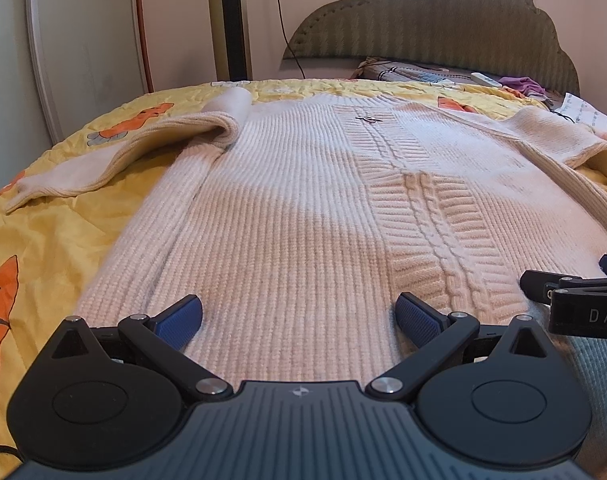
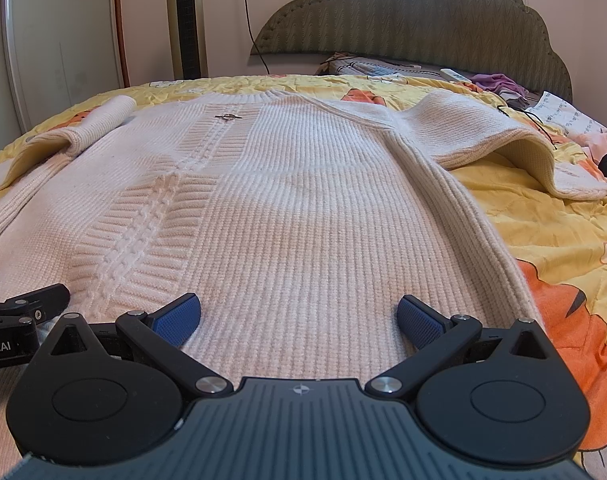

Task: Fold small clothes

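So there's a cream knit sweater (image 1: 295, 208) laid out flat, front side up, on a bed with a yellow sheet (image 1: 55, 216) covered in orange carrot prints. The hem is nearest the cameras and the neckline points toward the green padded headboard (image 1: 443, 16). A cable-knit strip (image 1: 435, 220) runs up the front, with a small metal pin (image 1: 368, 119) near the top of it. Both sleeves stick out sideways and are kind of bunched and humped up, not lying flat.

The left gripper (image 1: 299, 316) sits low over the hem on the left half of the sweater, blue-padded fingers (image 1: 181, 316) spread wide, nothing between them but knit below. The right gripper (image 2: 299, 316) is just beside it over the right half of the hem, fingers (image 2: 417, 320) spread wide too, holding nothing. Each one pokes into the edge of the other's view.

In the background: a tall tower fan (image 2: 185, 20) by the wall, a white remote (image 2: 455, 75) and some purple fabric (image 2: 497, 80) up near the headboard.
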### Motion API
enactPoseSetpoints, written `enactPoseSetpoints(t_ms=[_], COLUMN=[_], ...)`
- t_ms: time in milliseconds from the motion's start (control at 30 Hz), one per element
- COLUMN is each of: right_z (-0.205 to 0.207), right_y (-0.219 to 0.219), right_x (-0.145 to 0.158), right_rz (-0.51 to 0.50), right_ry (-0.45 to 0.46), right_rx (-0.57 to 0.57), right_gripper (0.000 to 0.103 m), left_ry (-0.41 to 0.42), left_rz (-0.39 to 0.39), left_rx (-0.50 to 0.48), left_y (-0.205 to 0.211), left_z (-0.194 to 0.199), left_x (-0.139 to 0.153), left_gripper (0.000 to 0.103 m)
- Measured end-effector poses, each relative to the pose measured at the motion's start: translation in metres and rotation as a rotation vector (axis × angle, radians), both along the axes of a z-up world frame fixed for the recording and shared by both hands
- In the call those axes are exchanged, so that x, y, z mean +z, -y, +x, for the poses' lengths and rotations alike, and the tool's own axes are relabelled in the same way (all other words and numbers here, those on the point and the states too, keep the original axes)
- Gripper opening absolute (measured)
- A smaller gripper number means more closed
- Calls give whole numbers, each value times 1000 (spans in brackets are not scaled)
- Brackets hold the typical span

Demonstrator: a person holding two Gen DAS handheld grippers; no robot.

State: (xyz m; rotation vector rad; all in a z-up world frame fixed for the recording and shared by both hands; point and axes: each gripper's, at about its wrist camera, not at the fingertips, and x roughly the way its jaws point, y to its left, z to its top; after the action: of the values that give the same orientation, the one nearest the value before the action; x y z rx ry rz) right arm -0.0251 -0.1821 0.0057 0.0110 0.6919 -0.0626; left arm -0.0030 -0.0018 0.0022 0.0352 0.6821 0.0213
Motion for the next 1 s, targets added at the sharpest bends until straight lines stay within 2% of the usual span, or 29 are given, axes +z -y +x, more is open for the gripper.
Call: enactPoseSetpoints(t_ms=[1000], right_z=[-1], right_y=[0], right_x=[1], right_rz=[1], right_ry=[0], right_rx=[0], right_gripper=[103], left_ry=[-1], left_rz=[-12], left_rx=[0], left_y=[-1], left_z=[0], left_x=[-1], left_gripper=[103])
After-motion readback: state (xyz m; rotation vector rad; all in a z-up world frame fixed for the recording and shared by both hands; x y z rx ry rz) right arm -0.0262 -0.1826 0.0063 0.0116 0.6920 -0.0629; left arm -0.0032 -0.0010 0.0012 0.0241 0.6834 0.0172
